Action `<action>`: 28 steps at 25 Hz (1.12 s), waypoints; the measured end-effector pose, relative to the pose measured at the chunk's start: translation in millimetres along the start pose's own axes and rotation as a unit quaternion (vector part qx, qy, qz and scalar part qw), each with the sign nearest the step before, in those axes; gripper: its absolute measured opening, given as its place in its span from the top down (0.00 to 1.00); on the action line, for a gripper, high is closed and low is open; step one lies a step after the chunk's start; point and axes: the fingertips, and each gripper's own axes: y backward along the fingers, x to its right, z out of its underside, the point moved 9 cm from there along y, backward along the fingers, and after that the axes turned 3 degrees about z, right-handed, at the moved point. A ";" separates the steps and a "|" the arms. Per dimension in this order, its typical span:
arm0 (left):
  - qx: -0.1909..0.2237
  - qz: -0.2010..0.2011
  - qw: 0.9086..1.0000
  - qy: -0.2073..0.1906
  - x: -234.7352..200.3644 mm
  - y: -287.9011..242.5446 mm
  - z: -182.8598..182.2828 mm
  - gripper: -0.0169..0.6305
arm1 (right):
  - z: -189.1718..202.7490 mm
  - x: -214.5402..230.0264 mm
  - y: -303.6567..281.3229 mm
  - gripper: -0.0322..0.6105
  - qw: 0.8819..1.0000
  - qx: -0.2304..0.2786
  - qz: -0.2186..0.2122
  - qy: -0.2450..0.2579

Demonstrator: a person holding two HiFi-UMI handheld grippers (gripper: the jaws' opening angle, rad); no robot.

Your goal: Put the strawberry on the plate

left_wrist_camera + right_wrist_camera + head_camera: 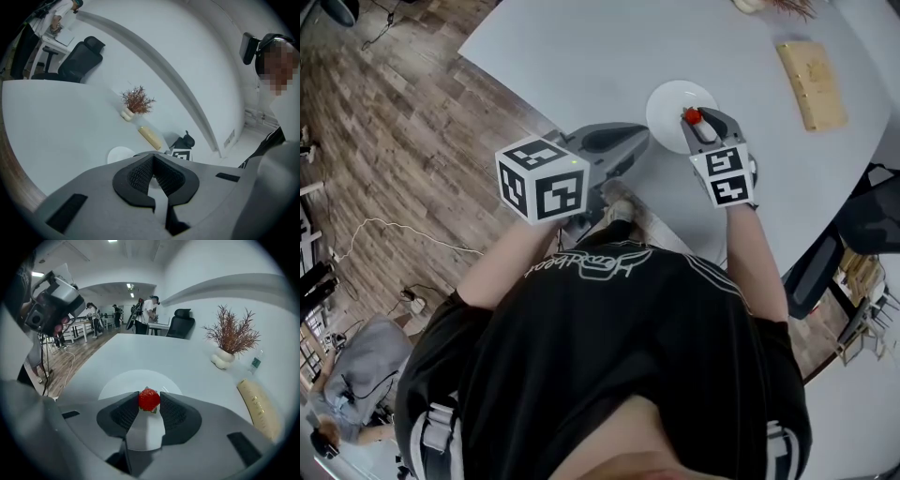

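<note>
GRIP: right grey two-jaw gripper (149, 403) clamps small red strawberry (149, 399) over round white plate (117, 381) | IDLE: left grey two-jaw gripper (153, 161) closed, empty | RISK: early release, berry may roll off rim.

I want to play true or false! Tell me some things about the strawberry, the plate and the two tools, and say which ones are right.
1. The right tool is pinching a red strawberry. True.
2. The strawberry is lying by itself on the bare table. False: it sits between the right tool's pads, right at the plate.
3. The plate is white and round. True.
4. The left tool is holding the plant. False: the left tool holds nothing, and the plant stands far off across the table.
</note>
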 end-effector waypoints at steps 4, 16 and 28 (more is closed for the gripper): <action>-0.001 0.002 1.000 0.003 -0.9 -0.3 2.6 0.96 | 4.0 -1.5 -6.9 0.74 1.000 -0.015 0.004 0.009; 0.005 0.000 1.000 0.001 2.2 11.7 7.3 0.96 | 0.9 -5.4 -9.4 0.74 0.999 -0.028 0.009 0.022; 0.012 -0.020 1.000 -0.002 8.1 24.2 15.3 0.96 | -2.0 -2.3 -3.0 0.69 1.000 -0.022 0.007 0.007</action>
